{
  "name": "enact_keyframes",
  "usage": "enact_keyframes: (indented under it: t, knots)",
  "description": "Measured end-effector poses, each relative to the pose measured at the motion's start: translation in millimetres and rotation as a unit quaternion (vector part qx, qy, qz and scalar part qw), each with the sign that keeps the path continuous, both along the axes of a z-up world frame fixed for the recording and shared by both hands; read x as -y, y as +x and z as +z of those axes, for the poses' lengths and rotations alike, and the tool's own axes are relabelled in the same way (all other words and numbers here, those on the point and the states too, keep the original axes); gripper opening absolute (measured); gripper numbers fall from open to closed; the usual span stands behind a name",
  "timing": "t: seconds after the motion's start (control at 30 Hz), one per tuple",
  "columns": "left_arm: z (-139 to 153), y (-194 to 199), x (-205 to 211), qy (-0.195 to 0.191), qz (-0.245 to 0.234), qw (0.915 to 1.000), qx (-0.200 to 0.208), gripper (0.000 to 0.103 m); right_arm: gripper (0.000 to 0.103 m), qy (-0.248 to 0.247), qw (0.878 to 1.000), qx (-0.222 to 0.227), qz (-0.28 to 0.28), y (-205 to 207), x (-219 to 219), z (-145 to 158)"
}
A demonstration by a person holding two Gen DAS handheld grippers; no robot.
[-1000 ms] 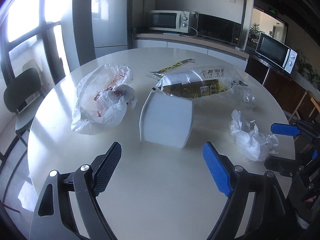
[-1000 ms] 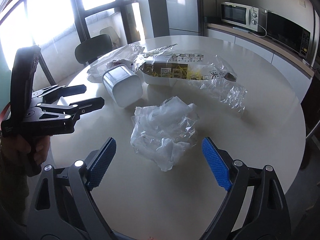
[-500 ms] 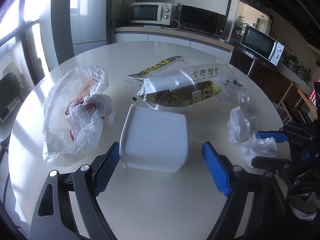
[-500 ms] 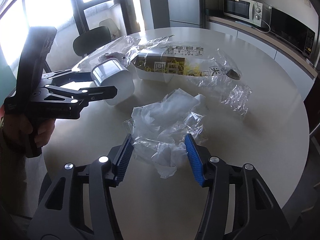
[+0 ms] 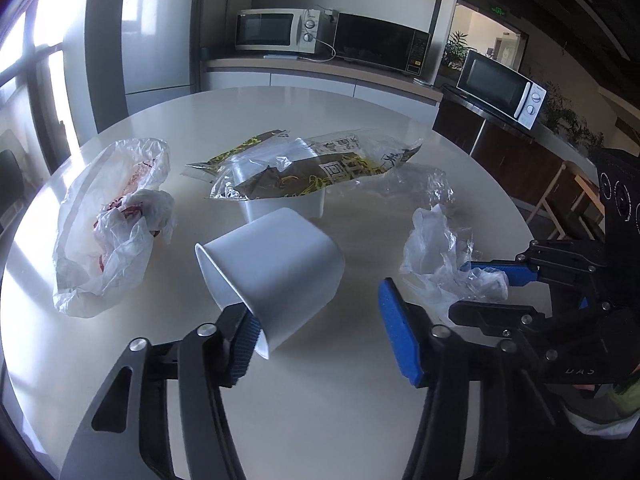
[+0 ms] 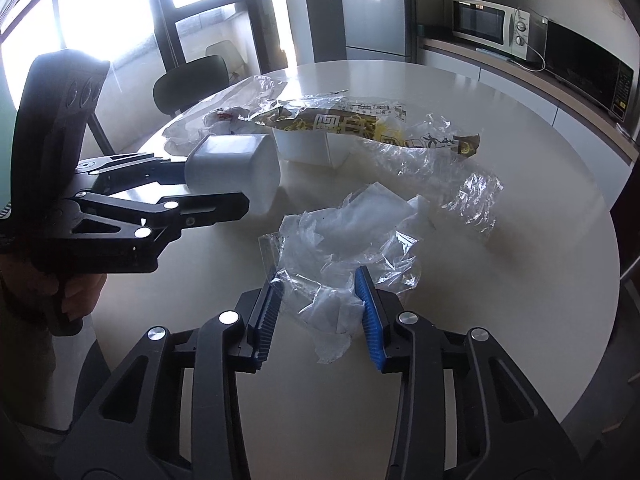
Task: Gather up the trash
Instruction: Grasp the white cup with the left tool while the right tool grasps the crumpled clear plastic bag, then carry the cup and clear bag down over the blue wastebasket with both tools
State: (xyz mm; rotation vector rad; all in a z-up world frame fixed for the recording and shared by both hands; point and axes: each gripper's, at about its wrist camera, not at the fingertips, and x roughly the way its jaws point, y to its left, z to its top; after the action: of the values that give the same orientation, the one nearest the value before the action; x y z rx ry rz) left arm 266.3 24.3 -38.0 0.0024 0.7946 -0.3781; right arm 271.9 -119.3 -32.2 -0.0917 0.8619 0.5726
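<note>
A white plastic cup [image 5: 276, 272] lies tipped on its side on the round table [image 5: 320, 420], its open rim against the left pad of my left gripper [image 5: 322, 340]. That gripper's jaws are closing around the cup, and the blue right pad [image 5: 400, 340] still stands clear of it. A crumpled clear plastic wrap [image 6: 340, 256] sits between the pads of my right gripper [image 6: 320, 312]. Its jaws are closing too, and both pads press into the plastic. In the left wrist view, the right gripper [image 5: 460, 290] pinches the same wrap [image 5: 436, 248].
A white bag with red print [image 5: 108, 224] lies at the left. Behind the cup a white tub [image 5: 288, 204] holds a yellow-black wrapper [image 5: 316, 168], with loose cellophane [image 5: 424, 184] beside it. A chair [image 6: 188, 80] stands at the table's far edge. Microwaves line the counter.
My left gripper moved forward to the cup and narrowed its jaws; the cup has tipped and turned, its rim now toward me. My right gripper's jaws closed in on the crumpled plastic.
</note>
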Motion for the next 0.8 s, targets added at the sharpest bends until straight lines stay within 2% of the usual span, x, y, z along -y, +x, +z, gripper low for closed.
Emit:
enact_keyframes:
  t: [0.07,0.1,0.13,0.33,0.8]
  knots:
    - [-2,2,4,-0.003,-0.004,1.0,-0.005,0.024,0.032,0.003,1.0,0.0,-0.001,-1,4,0]
    - [-3,1,6,-0.003,-0.002,1.0,-0.005,0.018,0.032,0.004,1.0,0.0,-0.001,-1,5,0]
    - [-4,1,8,-0.006,-0.004,0.9999,-0.007,0.006,0.03,0.005,1.0,0.0,-0.002,-1,7,0]
    - [2,-17,15,-0.011,0.006,0.9999,0.011,0.003,0.026,0.015,1.0,0.008,-0.01,-5,14,3]
    - [12,-83,-10,-0.037,0.116,0.9921,0.028,0.003,0.025,0.056,0.998,0.021,-0.007,-45,15,11]
